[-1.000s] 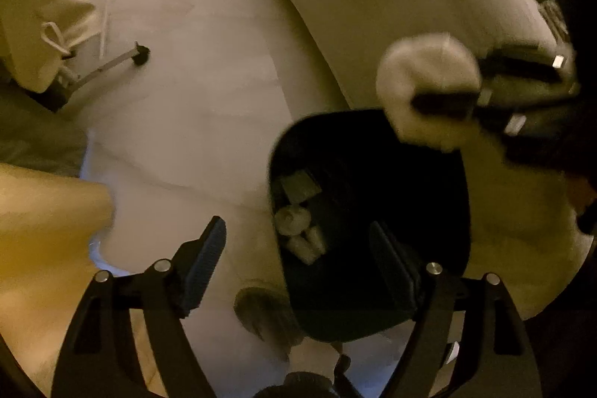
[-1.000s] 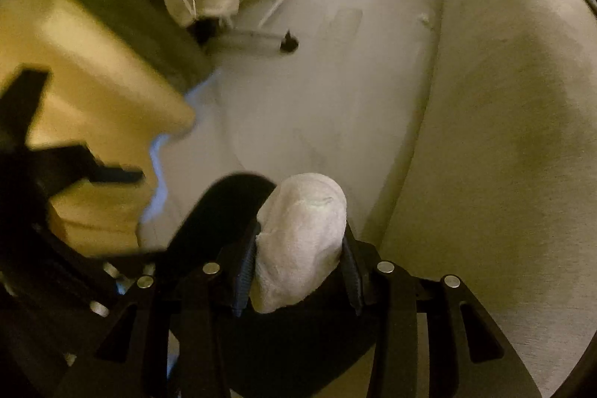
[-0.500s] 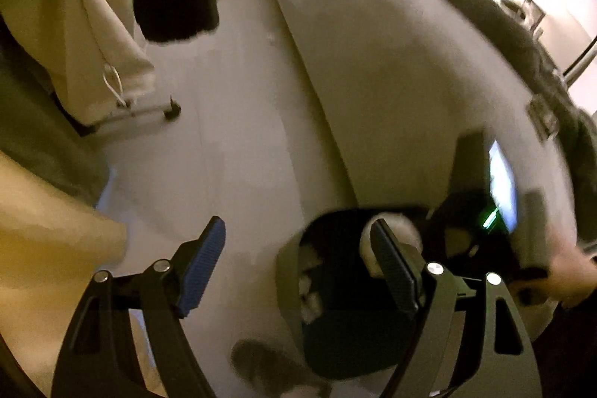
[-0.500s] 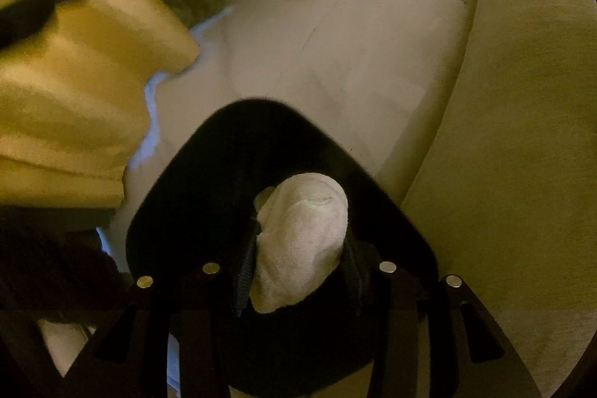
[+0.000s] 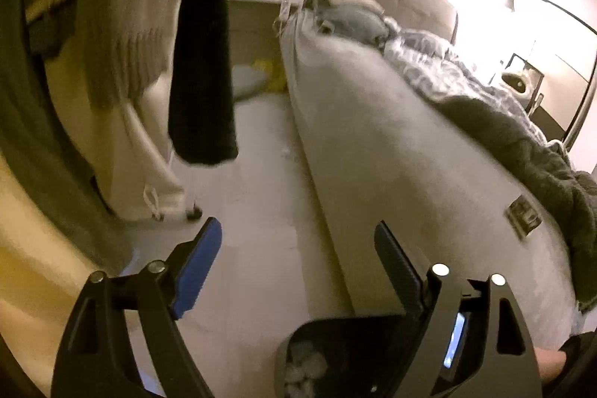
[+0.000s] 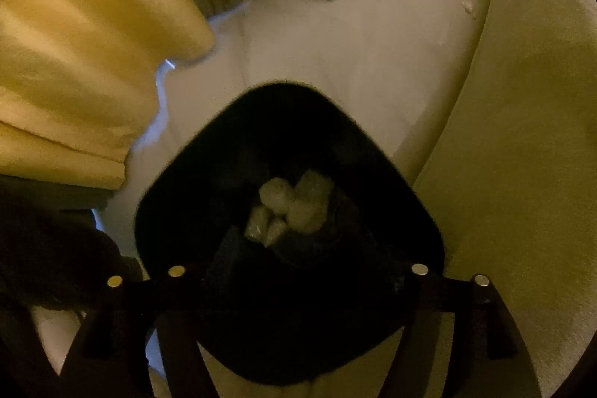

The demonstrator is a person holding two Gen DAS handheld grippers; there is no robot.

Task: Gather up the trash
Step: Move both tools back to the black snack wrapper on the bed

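The right gripper (image 6: 298, 271) hangs straight over the bin (image 6: 179, 174), its jaws just spread apart with nothing between them; the wads (image 6: 294, 207) lie heaped at the bottom of the bin, directly beyond the fingertips, so the drop looks done. The left gripper (image 5: 294, 263) is also spread and empty, its jaws having just widened, and it points out over the floor (image 5: 261, 174) alongside the bed (image 5: 391, 155), with the bin low between its fingers. The step in hand is judged to be the release into the bin; next comes finding more trash, and a small pale scrap (image 6: 468, 6) far ahead of the right gripper, by the bed's edge, is a likely candidate, though it is too small to identify. The right gripper's fingers are lost against the dark bin, so their tips are hard to make out, and the bin's near rim is cut off behind both grippers.
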